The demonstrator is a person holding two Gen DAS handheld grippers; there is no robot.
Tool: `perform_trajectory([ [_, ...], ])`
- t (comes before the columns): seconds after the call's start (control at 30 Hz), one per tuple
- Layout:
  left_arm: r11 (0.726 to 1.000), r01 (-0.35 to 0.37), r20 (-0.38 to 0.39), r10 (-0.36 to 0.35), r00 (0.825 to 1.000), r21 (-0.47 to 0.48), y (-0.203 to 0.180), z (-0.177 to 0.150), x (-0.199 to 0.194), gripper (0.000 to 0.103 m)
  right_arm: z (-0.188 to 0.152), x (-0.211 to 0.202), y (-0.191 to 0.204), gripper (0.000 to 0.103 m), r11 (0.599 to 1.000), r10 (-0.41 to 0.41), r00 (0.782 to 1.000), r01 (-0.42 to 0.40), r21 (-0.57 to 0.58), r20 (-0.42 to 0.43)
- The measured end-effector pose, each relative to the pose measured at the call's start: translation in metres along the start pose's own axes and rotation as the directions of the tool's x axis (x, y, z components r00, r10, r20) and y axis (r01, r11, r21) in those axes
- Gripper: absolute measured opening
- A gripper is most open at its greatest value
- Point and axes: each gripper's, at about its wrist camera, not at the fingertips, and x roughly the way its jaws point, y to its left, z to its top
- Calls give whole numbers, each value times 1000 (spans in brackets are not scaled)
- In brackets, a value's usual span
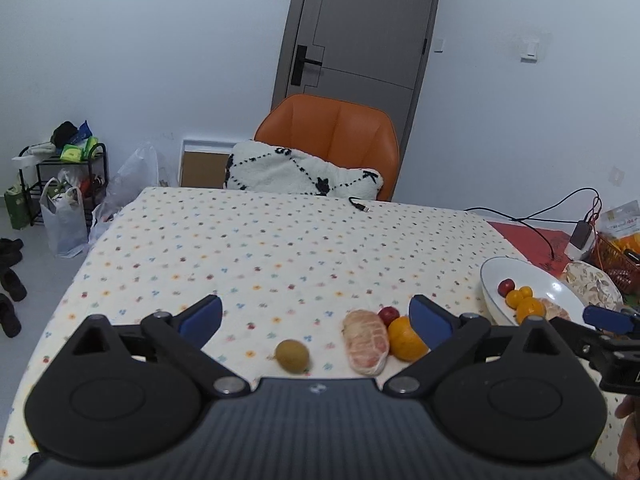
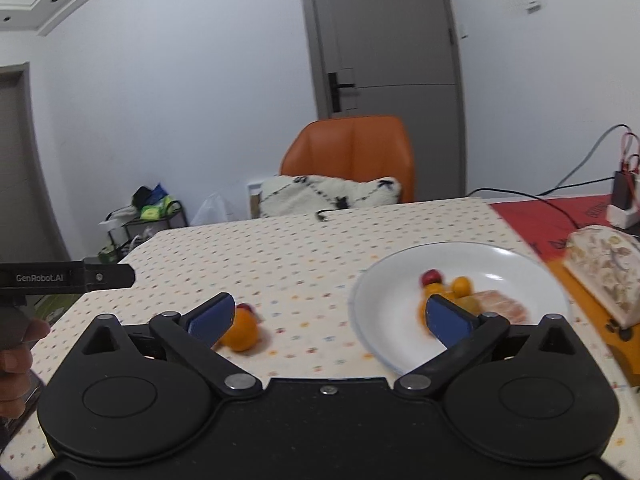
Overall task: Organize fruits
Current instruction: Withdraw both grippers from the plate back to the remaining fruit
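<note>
Four fruits are left on the counter (image 1: pixel 280 240): a kiwi (image 1: pixel 293 356), a peeled citrus piece (image 1: pixel 367 342), an orange (image 1: pixel 406 339) and a small red fruit (image 1: pixel 389 314), the last three touching. The citrus piece is judged soft and easily crushed, best taken lightly across its width; the round kiwi may roll. The left hand-held gripper (image 1: pixel 316 316) and right hand-held gripper (image 2: pixel 330 316) are both held apart and empty. The plate (image 2: pixel 400 276), partly filled, lies near on the right, beside a patterned pouch (image 2: pixel 604 268).
</note>
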Motion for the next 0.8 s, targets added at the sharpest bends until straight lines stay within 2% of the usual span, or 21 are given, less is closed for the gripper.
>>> perform_trajectory([
  [0.53, 1000, 1, -73, -3, 997, -30, 32, -21, 10, 95, -12, 31, 60, 103, 992, 108, 990, -114, -60, -95],
  [0.67, 999, 10, -92, -13, 996, -31, 31, -26, 18, 87, -15, 39, 70, 103, 988, 123, 986, -132, -73, -116],
  [0.8, 999, 25, -121, -30, 992, -42, 30, -29, 29, 73, -18, 48, 72, 102, 987, 128, 983, -140, -79, -132],
])
